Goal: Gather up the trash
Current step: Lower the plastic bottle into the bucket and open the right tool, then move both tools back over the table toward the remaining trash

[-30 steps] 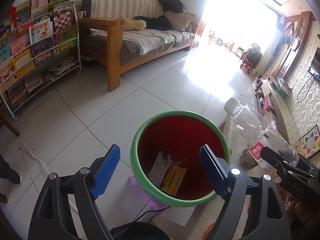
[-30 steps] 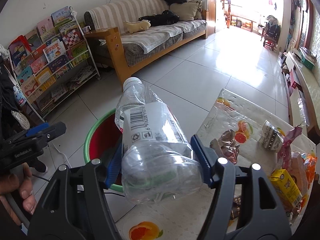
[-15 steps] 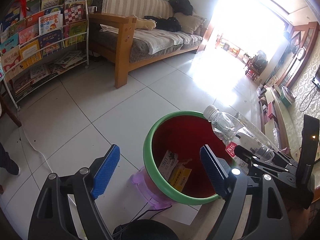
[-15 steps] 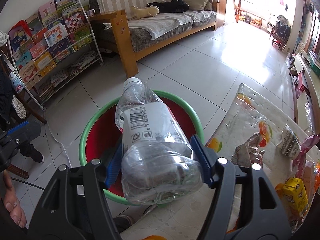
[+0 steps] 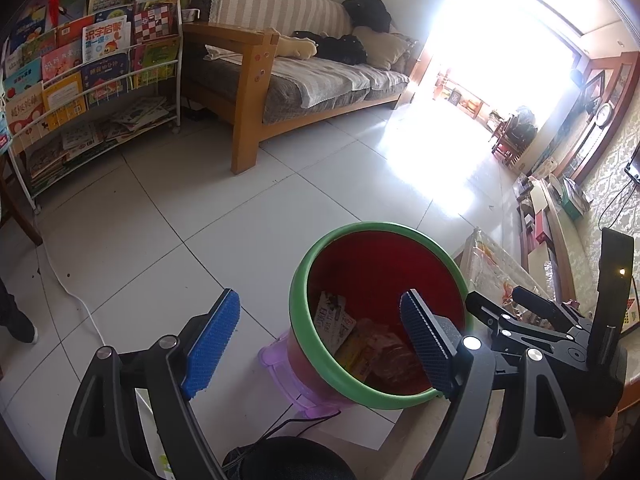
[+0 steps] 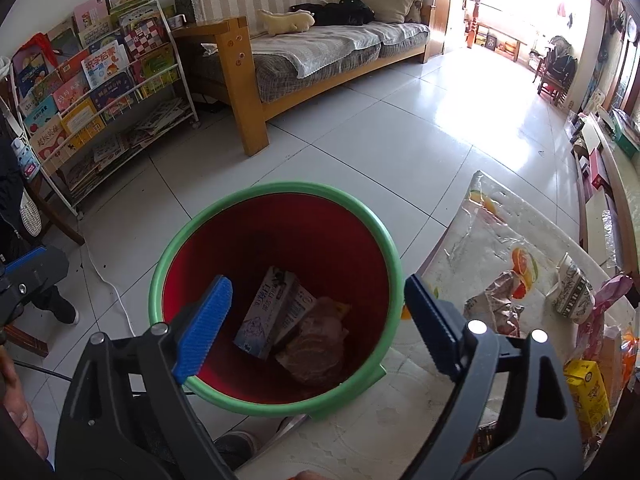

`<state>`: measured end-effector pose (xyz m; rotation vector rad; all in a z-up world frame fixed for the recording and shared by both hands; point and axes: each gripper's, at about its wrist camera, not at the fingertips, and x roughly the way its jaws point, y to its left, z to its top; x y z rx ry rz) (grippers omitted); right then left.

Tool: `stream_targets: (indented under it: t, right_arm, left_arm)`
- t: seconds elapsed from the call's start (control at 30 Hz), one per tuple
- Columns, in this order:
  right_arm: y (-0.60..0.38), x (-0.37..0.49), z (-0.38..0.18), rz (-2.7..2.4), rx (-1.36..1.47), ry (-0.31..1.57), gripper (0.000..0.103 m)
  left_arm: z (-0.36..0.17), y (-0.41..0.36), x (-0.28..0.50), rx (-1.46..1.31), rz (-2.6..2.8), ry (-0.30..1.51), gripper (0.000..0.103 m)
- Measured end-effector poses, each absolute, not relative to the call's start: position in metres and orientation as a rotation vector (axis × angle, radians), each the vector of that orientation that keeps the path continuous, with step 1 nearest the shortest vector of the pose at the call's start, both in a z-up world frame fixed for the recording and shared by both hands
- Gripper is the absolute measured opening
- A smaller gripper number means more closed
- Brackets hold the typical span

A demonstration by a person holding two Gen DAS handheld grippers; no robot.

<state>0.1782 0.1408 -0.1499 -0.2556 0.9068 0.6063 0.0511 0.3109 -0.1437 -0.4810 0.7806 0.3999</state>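
The right gripper (image 6: 316, 322) hangs over the mouth of the red bin (image 6: 276, 240), its blue-padded fingers (image 6: 202, 326) spread wide and holding nothing. The bin has a green rim and sits at the centre of the right wrist view. Down at its bottom lie a white and blue carton (image 6: 264, 312) and, touching it at 4 o'clock, a crumpled clear plastic bottle (image 6: 316, 344); a bit of yellow wrapper peeks out behind the bottle.

At 3 o'clock from the bin is the tabletop (image 6: 472, 248), covered in a clear sheet printed with orange slices. On it lie a crumpled foil wrapper (image 6: 500, 300), a small squashed patterned cup (image 6: 570, 292) near the far right edge, and a yellow drink box (image 6: 586, 392) at about 4 o'clock, with more packets crowded around it that are too cut off to name.

The left gripper (image 5: 320, 336) is also released and empty, fingers apart, hovering at the near edge of the same bin (image 5: 384, 264), which stands on a translucent purple stool (image 5: 280, 364). The right gripper shows in this view at 3 o'clock (image 5: 532, 312).

Farther back, at 11 o'clock, stand a white wire book rack (image 6: 100, 92) full of children's books and a wooden-framed sofa (image 6: 320, 48) with a striped cover.
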Motion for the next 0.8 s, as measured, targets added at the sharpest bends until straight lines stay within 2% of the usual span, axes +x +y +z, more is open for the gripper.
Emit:
stream_targets:
  t: [0.27, 0.33, 0.4, 0.8]
  right_arm:
    - [0.116, 0.166, -0.122, 0.572, -0.238, 0.848, 0.097]
    - [0.101, 0.160, -0.112, 0.554, -0.222, 0.829, 0.098]
    - [0.082, 0.153, -0.103, 0.534, -0.203, 0.817, 0.098]
    - [-0.064, 0.115, -0.074, 0.343, -0.113, 0.779, 0.098]
  left_arm:
    - [-0.134, 0.298, 0.054, -0.459, 0.373, 0.774, 0.082]
    - [-0.130, 0.290, 0.056, -0.449, 0.365, 0.768, 0.092]
    - [-0.126, 0.279, 0.058, -0.445, 0.345, 0.762, 0.095]
    - [-0.106, 0.165, 0.076, -0.319, 0.109, 0.785, 0.095]
